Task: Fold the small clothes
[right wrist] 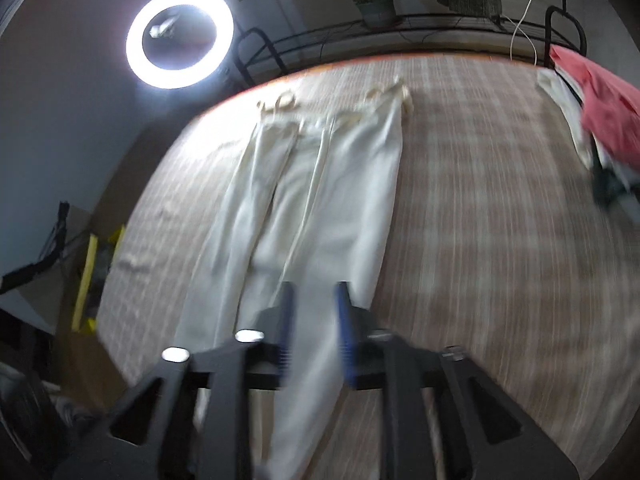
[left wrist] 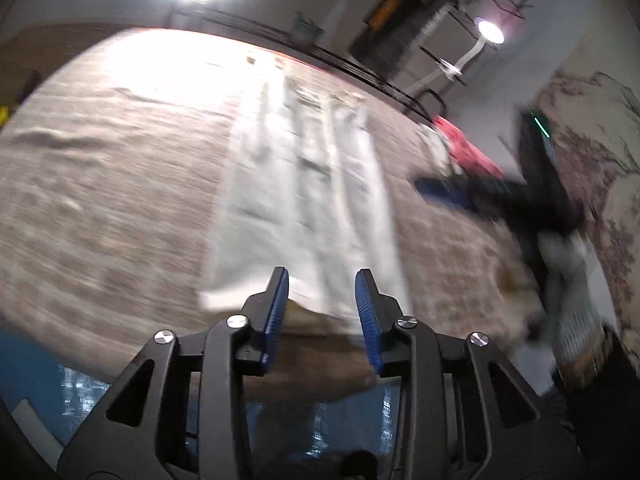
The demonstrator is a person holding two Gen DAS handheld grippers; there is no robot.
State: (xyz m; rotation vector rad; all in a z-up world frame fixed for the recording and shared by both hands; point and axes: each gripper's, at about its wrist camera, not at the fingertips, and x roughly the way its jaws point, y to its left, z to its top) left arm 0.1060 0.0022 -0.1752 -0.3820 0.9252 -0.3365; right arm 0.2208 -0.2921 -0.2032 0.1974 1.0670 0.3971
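Two wrist views, both motion-blurred. Surface is a bed point(right wrist: 500, 200) covered with a brown-and-cream plaid sheet, mildly wrinkled toward 9 o'clock in the left view. Cream trousers point(right wrist: 312, 208) lie flat on it, lengthwise, waistband with drawstring loops at 12 o'clock near the far edge, leg ends at 6 o'clock near the cameras. Left tool point(left wrist: 322, 280): blue-padded fingers apart, nothing between them, tips over the near hem of the trousers point(left wrist: 304, 184); contact with the cloth can't be judged. Right tool point(right wrist: 313, 292): fingers apart with a narrower gap, positioned over the lower leg area; cloth shows through the gap, and blur hides whether it's gripped. In the left view the right tool point(left wrist: 448, 192) shows at 3 o'clock as a dark smear with a blue pad. Room: ring light point(right wrist: 179, 38) lit at 11 o'clock in the right view, blowing out the far side of the sheet. Black metal frame point(right wrist: 360, 30) runs along the far edge of the bed, a potted plant point(right wrist: 374, 8) on it. Pile of red and white clothes point(right wrist: 600, 116) at 2 o'clock on the bed corner. White cable point(right wrist: 524, 20) hangs at 1 o'clock. Yellow-edged object point(right wrist: 90, 276) beside the bed at 9 o'clock.
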